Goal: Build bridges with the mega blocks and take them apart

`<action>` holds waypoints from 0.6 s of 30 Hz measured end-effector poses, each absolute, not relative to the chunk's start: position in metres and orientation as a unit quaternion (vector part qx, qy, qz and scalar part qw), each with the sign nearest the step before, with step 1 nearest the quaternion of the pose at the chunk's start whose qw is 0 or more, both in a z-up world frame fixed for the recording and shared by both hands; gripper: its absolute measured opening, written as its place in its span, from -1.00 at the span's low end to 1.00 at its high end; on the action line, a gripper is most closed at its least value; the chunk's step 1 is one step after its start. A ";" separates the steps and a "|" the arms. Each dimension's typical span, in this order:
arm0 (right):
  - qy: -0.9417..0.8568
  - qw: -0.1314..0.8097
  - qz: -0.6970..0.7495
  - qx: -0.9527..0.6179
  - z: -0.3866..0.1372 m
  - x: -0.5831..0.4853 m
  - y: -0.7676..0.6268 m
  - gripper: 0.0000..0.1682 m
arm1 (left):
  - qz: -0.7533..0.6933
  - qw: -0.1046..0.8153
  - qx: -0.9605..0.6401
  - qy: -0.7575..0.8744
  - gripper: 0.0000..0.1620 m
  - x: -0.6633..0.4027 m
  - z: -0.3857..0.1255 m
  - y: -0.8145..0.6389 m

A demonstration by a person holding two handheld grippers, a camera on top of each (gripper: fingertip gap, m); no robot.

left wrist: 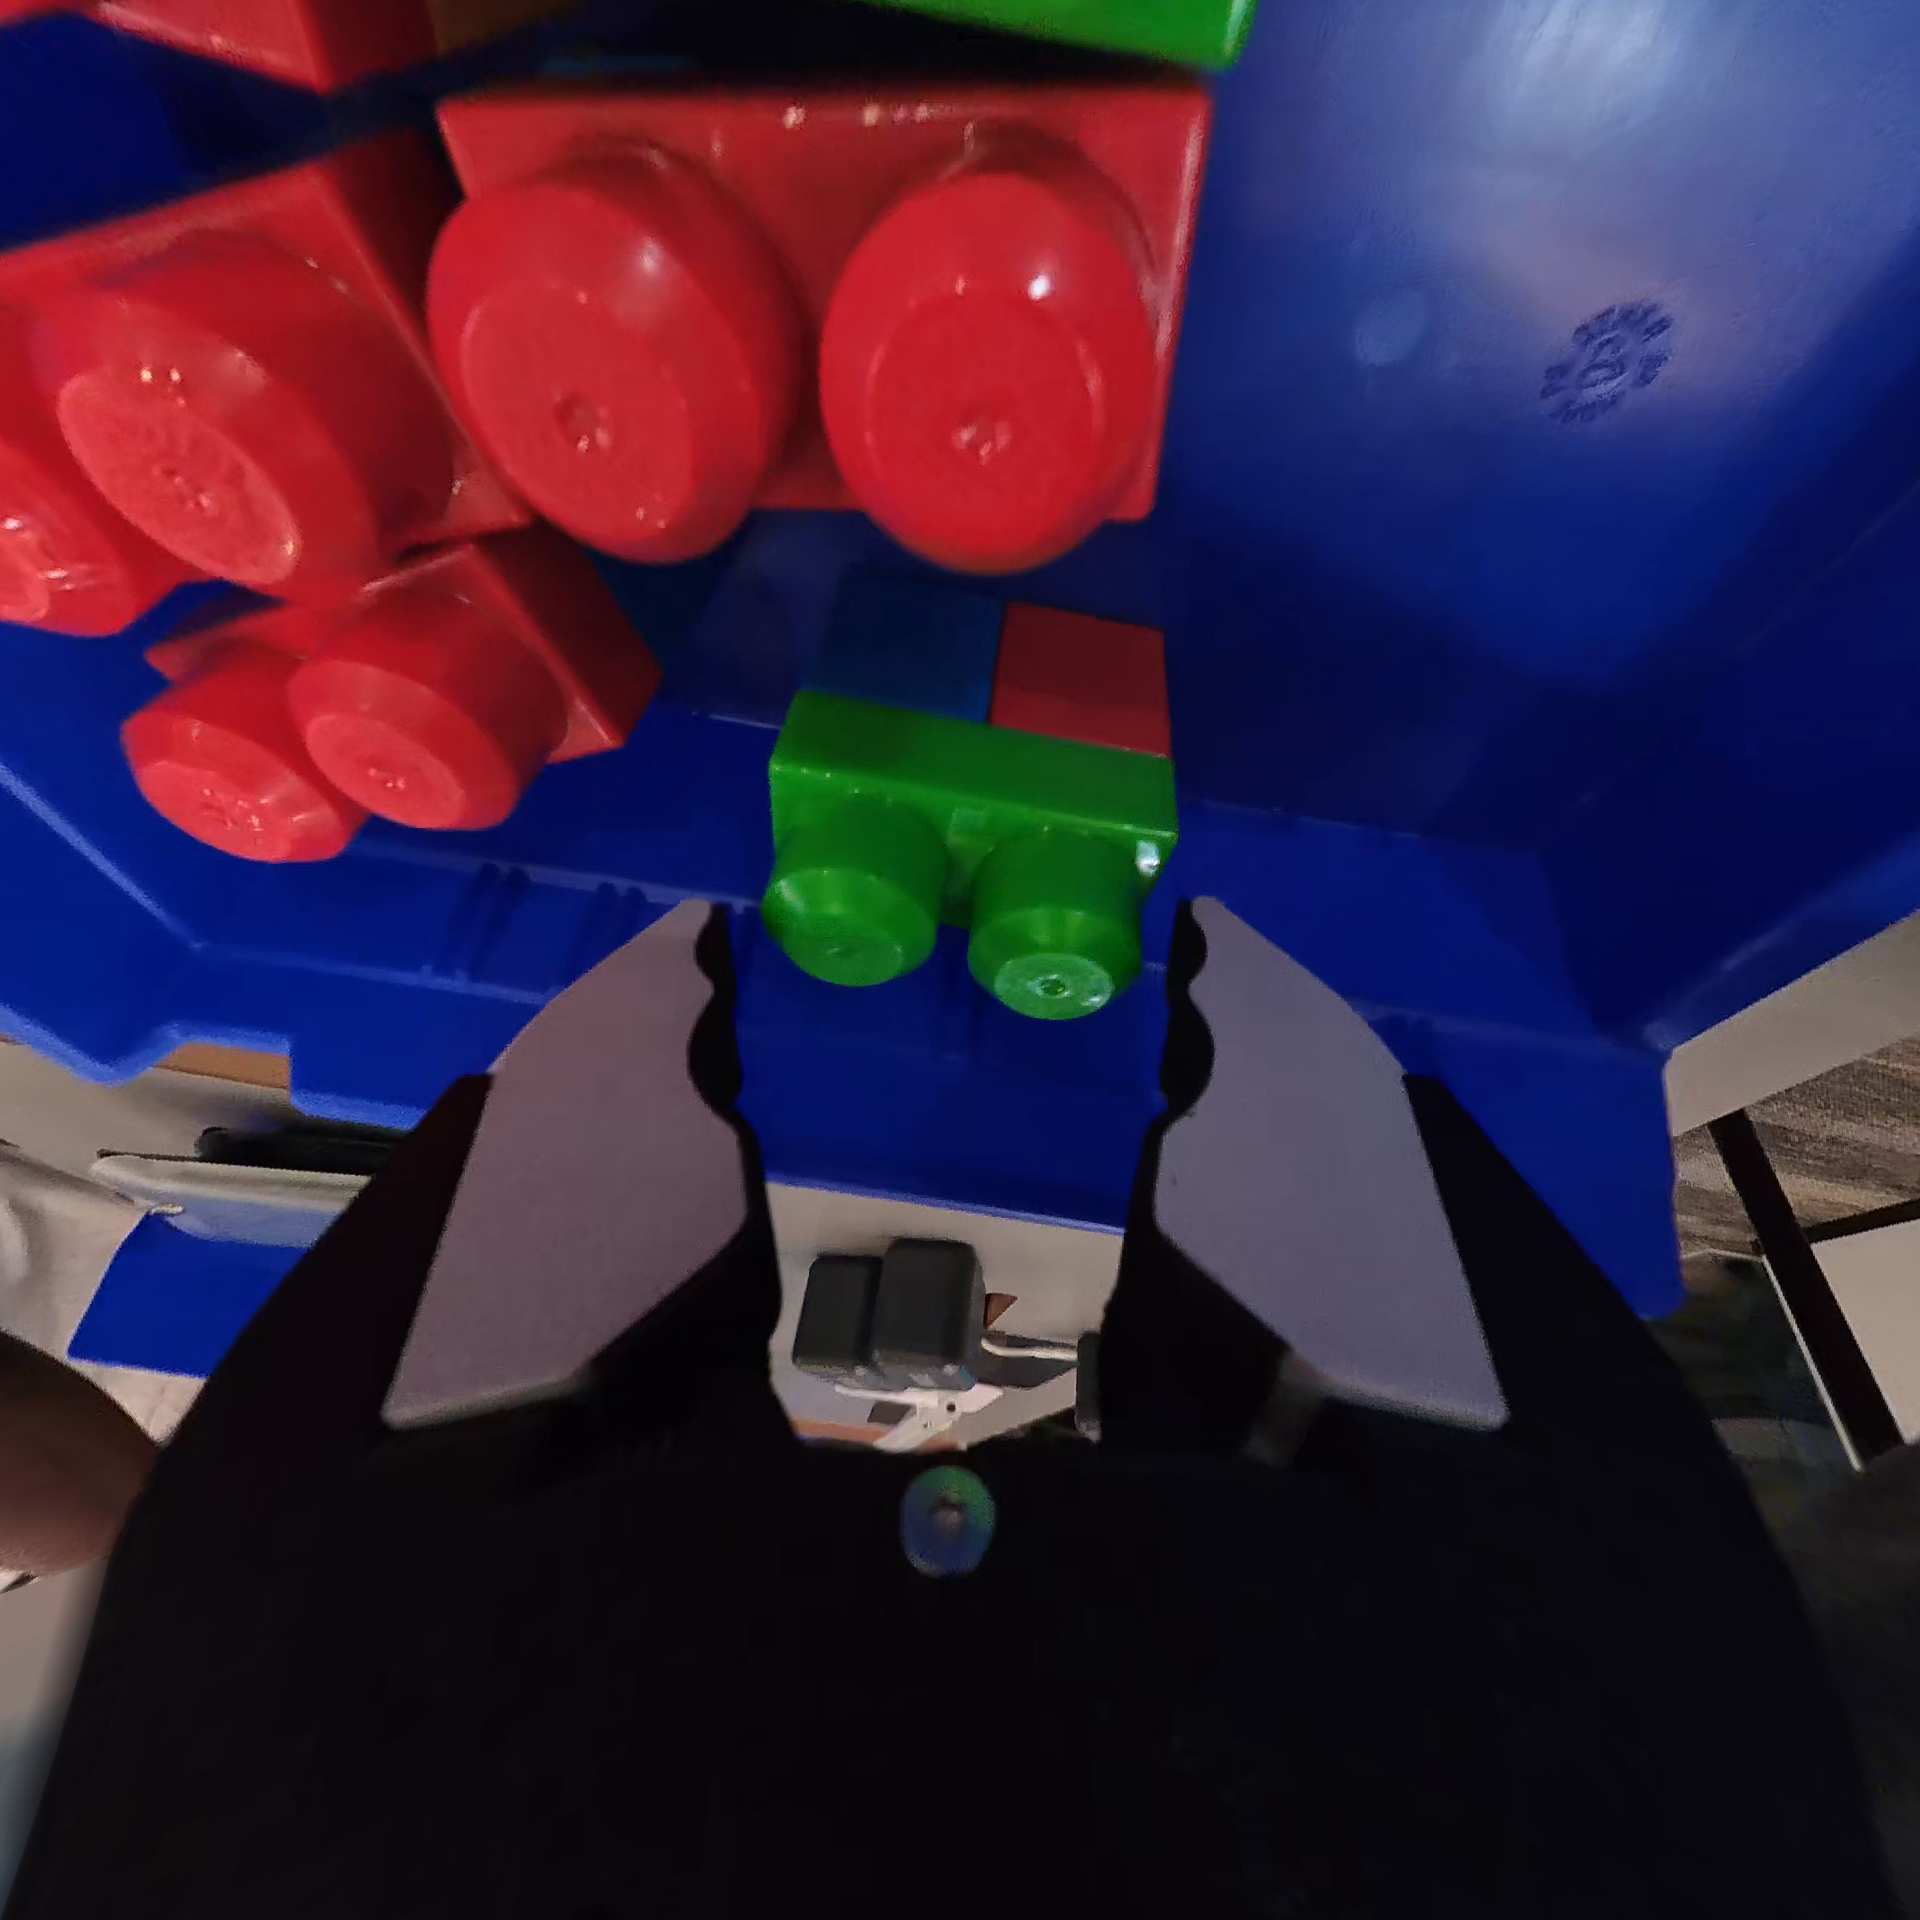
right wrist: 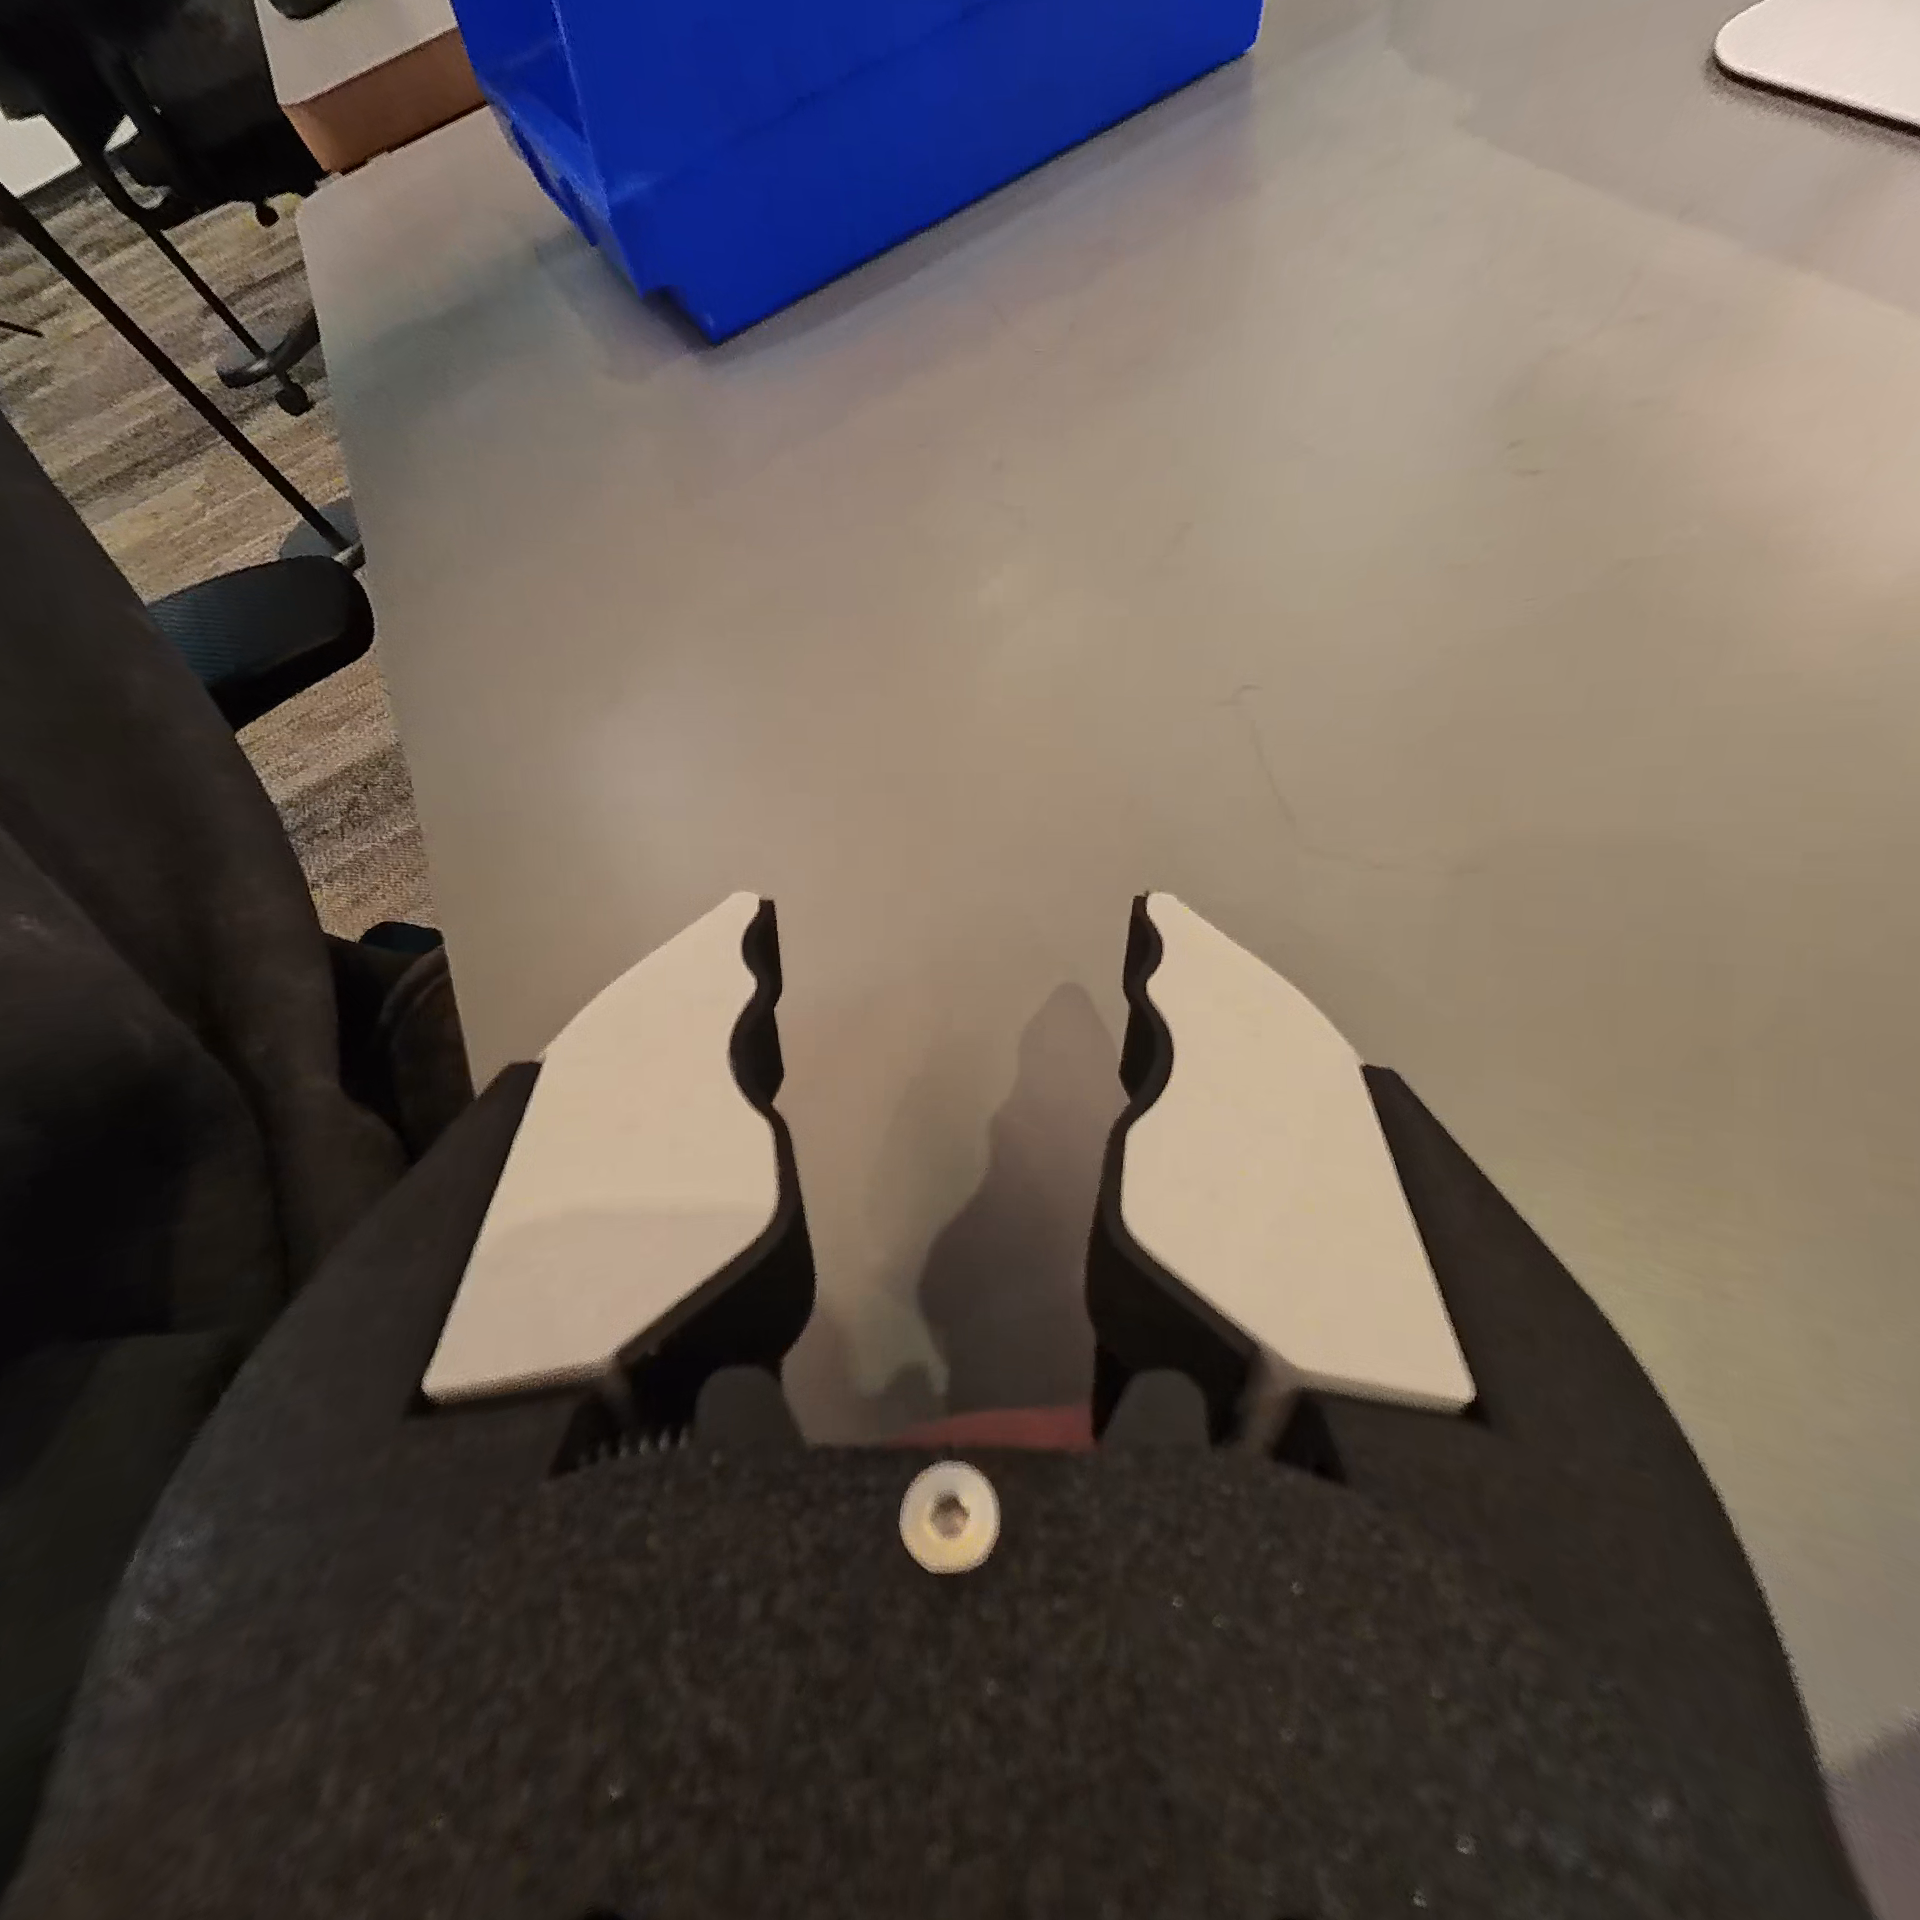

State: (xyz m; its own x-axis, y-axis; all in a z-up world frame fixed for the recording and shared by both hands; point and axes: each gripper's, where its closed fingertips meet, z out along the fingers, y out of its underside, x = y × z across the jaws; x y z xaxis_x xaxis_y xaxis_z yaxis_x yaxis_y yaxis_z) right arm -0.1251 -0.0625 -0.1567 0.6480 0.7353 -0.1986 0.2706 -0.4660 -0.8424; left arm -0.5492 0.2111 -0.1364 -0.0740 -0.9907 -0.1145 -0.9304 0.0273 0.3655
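In the left wrist view a blue bin (left wrist: 1455, 520) fills the frame, and the blocks lie inside it. From the left come three red blocks: one at the edge (left wrist: 187, 416), a smaller one below it (left wrist: 416, 707), and a big two-stud one (left wrist: 810, 343) at centre. Right of these sits one green two-stud block (left wrist: 966, 831), stacked against a small blue block (left wrist: 904, 644) and a small red one (left wrist: 1081, 675). The left gripper (left wrist: 951, 935) points into the bin, jaws spread, empty, its fingertips flanking the green block's studs without touching.

In the right wrist view the right gripper (right wrist: 951, 925) hovers low over the grey table (right wrist: 1351, 623), jaws apart and holding nothing, well short of the bin (right wrist: 831, 156) ahead.
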 end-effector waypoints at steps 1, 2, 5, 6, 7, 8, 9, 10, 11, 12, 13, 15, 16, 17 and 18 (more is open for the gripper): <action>-0.314 0.412 0.280 -0.808 -0.157 -0.126 -0.063 -0.24 | -0.177 0.088 0.675 -0.711 -0.03 -0.551 -0.136 0.212; -0.317 0.410 0.279 -0.808 -0.158 -0.127 -0.064 -0.24 | -0.172 0.088 0.676 -0.711 -0.02 -0.550 -0.138 0.213; -0.325 0.405 0.275 -0.809 -0.159 -0.129 -0.066 -0.24 | -0.168 0.091 0.672 -0.716 -0.01 -0.552 -0.146 0.214; -0.326 0.404 0.274 -0.810 -0.160 -0.129 -0.067 -0.24 | -0.170 0.084 0.664 -0.723 -0.02 -0.551 -0.148 0.215; -0.327 0.403 0.274 -0.810 -0.160 -0.129 -0.067 -0.25 | -0.165 0.078 0.660 -0.729 -0.03 -0.547 -0.151 0.214; -0.327 0.402 0.274 -0.810 -0.160 -0.129 -0.067 -0.25 | -0.157 0.078 0.655 -0.735 -0.04 -0.544 -0.153 0.211; -0.327 0.401 0.275 -0.810 -0.161 -0.129 -0.067 -0.25 | -0.155 0.080 0.651 -0.739 -0.06 -0.542 -0.157 0.208; -0.327 0.400 0.276 -0.811 -0.161 -0.129 -0.067 -0.26 | -0.162 0.086 0.647 -0.740 -0.05 -0.543 -0.157 0.208; -0.326 0.399 0.276 -0.811 -0.161 -0.129 -0.068 -0.26 | -0.166 0.096 0.646 -0.739 -0.06 -0.545 -0.156 0.207; -0.326 0.400 0.277 -0.811 -0.160 -0.129 -0.068 -0.26 | -0.164 0.107 0.651 -0.733 -0.06 -0.546 -0.156 0.205; -0.326 0.400 0.277 -0.810 -0.160 -0.129 -0.068 -0.27 | -0.160 0.107 0.655 -0.730 -0.06 -0.545 -0.155 0.203; -0.326 0.401 0.278 -0.809 -0.158 -0.129 -0.069 -0.27 | -0.153 0.101 0.661 -0.728 -0.07 -0.543 -0.149 0.200; -0.326 0.402 0.280 -0.808 -0.157 -0.130 -0.069 -0.27 | -0.152 0.095 0.665 -0.725 -0.07 -0.541 -0.143 0.199; -0.327 0.403 0.283 -0.807 -0.155 -0.131 -0.070 -0.27 | -0.146 0.087 0.670 -0.723 -0.07 -0.537 -0.134 0.197; -0.328 0.405 0.286 -0.804 -0.153 -0.131 -0.070 -0.27 | -0.140 0.076 0.675 -0.721 -0.07 -0.531 -0.123 0.194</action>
State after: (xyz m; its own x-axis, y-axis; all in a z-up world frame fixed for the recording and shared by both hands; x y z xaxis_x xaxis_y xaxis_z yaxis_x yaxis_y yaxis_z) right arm -0.1312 -0.0704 -0.1533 0.6220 0.7587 -0.1935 0.2958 -0.4566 -0.8391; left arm -0.5309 0.1945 -0.1228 -0.0781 -0.9938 -0.0791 -0.9512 0.0505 0.3043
